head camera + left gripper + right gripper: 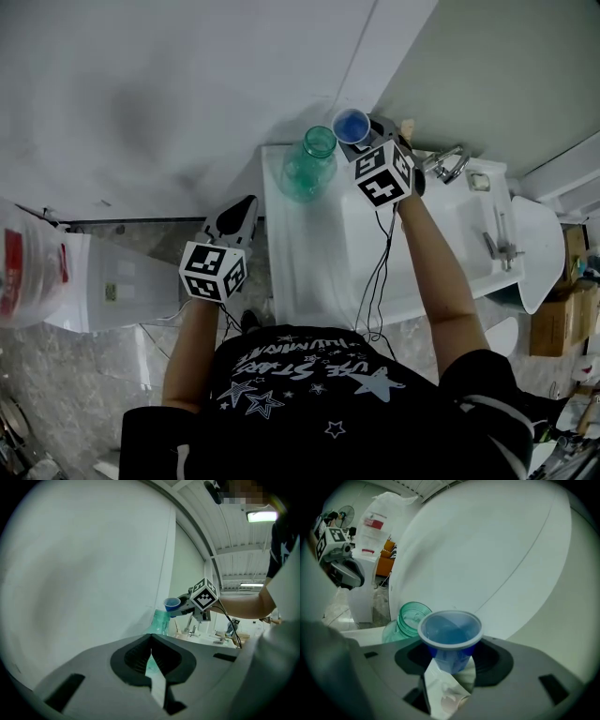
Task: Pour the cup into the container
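Head view: right gripper (366,136) is held out over the far edge of the white desk (309,267), clamped on a small blue cup (351,122). The cup's mouth faces up. It sits just right of the open mouth of a teal glass jar (309,167), which stands on the desk near the wall. Whether cup and jar touch cannot be told from here. Left gripper (247,204) hangs off the desk's left side, well apart from the jar and pointing toward it. A sink (469,230) with a faucet (448,166) lies to the right.

Left gripper view: the left gripper (151,637) has its jaws together at the tips, with nothing between them. Past them the jar (159,620) stands upright. The cup (172,603) is above its mouth and a little to the right, carried by the right gripper (182,605).

Right gripper view: the right gripper (450,663) has its jaws pressed on the lower body of the cup (450,637), rim clear above them. Contents cannot be told. The jar (410,618) is just beside it, lower and to the left, mouth open. The left gripper (344,571) shows at far left.
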